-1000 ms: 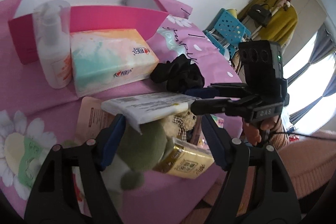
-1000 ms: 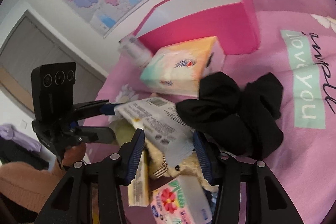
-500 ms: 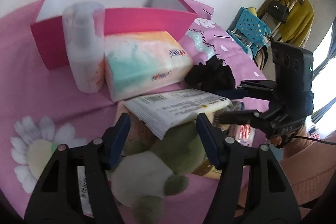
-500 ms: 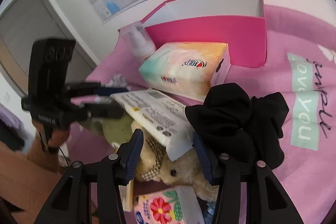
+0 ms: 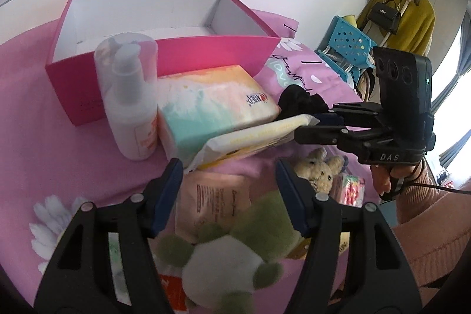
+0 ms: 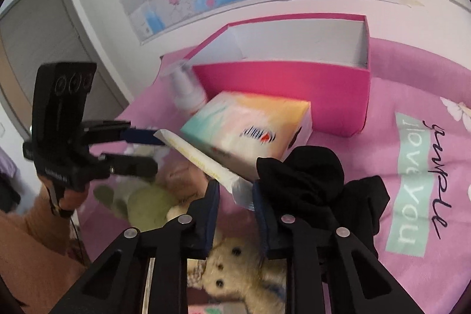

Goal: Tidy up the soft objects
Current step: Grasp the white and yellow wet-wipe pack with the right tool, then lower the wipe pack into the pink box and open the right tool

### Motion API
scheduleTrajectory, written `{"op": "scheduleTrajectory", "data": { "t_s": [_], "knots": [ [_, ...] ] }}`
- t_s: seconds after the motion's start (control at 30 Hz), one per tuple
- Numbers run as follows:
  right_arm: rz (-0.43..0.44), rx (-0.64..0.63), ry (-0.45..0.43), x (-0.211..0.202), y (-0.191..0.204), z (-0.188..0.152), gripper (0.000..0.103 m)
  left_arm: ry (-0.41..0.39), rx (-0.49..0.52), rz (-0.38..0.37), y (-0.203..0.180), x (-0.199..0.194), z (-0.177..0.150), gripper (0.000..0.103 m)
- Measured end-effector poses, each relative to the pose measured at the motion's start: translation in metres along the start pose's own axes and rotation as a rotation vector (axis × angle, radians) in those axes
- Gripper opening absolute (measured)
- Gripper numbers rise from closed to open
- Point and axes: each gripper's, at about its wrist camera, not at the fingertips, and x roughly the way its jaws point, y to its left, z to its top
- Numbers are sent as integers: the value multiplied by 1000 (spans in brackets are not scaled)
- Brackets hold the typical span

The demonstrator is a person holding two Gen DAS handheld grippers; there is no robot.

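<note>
The right gripper (image 6: 234,193) has lifted the flat white pack (image 5: 253,138), apparently pinched at one end; the left gripper (image 5: 229,181) has let go, jaws apart, likely boxward next.

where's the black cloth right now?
The black cloth lies on the pink sheet just right of the right tool, beside the tissue pack, in front of the pink box.
</note>
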Motion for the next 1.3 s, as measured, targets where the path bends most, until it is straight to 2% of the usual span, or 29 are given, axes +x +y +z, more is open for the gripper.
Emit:
{"op": "scheduleTrajectory", "data": {
  "t_s": [0.07, 0.13, 0.23, 0.37, 0.57, 0.77, 1.03, 1.3],
  "knots": [
    [8, 29, -6, 1, -5, 2, 24, 2, 14, 7, -3, 5, 2, 66],
    [12, 21, -6, 1, -4, 3, 24, 21, 26, 5, -4, 12, 4, 58],
    [2, 11, -5, 1, -1, 2, 24, 20, 43, 25, -7, 14, 4, 57],
    [5, 40, -19, -2, -3, 5, 21, 7, 17, 52, -9, 4, 1, 41],
    [39, 1, -62, -27, 10, 18, 21, -65, 22, 48, -19, -28, 9, 40],
    [65, -26, -130, -53, 13, 41, 21, -142, 51, 37, -31, -49, 41, 40],
    [34, -46, -200, -61, -6, 92, 21, -157, 11, 57, -24, -38, 99, 40],
    [1, -23, -217, -42, -39, 140, 21, -124, -62, 113, -5, -5, 148, 40]
  ]
}}
